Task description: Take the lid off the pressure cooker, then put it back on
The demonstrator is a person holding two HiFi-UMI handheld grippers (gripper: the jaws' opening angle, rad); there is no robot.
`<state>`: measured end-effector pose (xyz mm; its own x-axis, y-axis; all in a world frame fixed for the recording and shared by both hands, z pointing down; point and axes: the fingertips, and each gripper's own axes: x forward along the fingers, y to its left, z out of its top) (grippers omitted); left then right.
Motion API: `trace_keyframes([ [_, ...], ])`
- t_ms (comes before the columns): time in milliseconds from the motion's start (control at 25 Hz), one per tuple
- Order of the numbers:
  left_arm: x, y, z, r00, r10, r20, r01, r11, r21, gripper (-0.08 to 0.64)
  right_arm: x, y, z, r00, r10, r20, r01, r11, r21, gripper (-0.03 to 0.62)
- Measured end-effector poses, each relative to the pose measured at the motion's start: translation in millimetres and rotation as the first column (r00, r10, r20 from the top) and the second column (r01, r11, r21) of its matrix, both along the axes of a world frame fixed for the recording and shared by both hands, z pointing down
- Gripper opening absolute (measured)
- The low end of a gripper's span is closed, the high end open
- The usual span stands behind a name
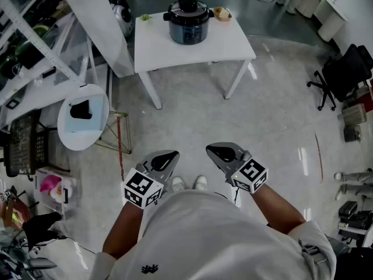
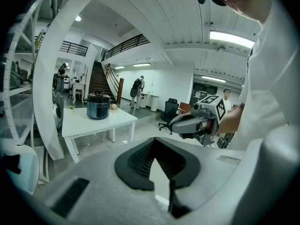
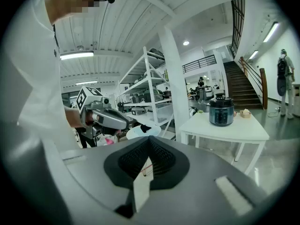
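Pressure cooker, lid on: stands on the white bench, well apart from me. My left claw and right claw: both closed, empty, side by side.

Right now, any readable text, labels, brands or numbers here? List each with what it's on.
None readable.
Marker cubes on left gripper and right gripper: square patterns only, no letters.
Pressure cooker front panel: too small.
Shirt emblem: dark mark, no letters legible.
Label on the left gripper's body: blurred.
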<state>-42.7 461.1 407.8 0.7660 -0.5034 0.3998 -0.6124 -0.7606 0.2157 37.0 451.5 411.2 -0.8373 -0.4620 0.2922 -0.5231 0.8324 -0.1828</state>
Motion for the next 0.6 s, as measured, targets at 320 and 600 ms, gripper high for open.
trace_keyframes([
  [320, 19.8, -9.3, -0.1, 1.000, 0.022, 0.016, -0.022, 1.000, 0.015, 0.006, 16.2, -7.2, 2.7, 1.000, -0.002, 0.010, 0.002, 1.000, 0.010, 0.012],
  [600, 42.2, -17.7, 2.0, 0.998, 0.047, 0.038, -0.049, 0.998, 0.042, 0.006, 32.6, -5.3, 18.7, 0.999, -0.041, 0.019, 0.041, 0.999, 0.000, 0.012],
])
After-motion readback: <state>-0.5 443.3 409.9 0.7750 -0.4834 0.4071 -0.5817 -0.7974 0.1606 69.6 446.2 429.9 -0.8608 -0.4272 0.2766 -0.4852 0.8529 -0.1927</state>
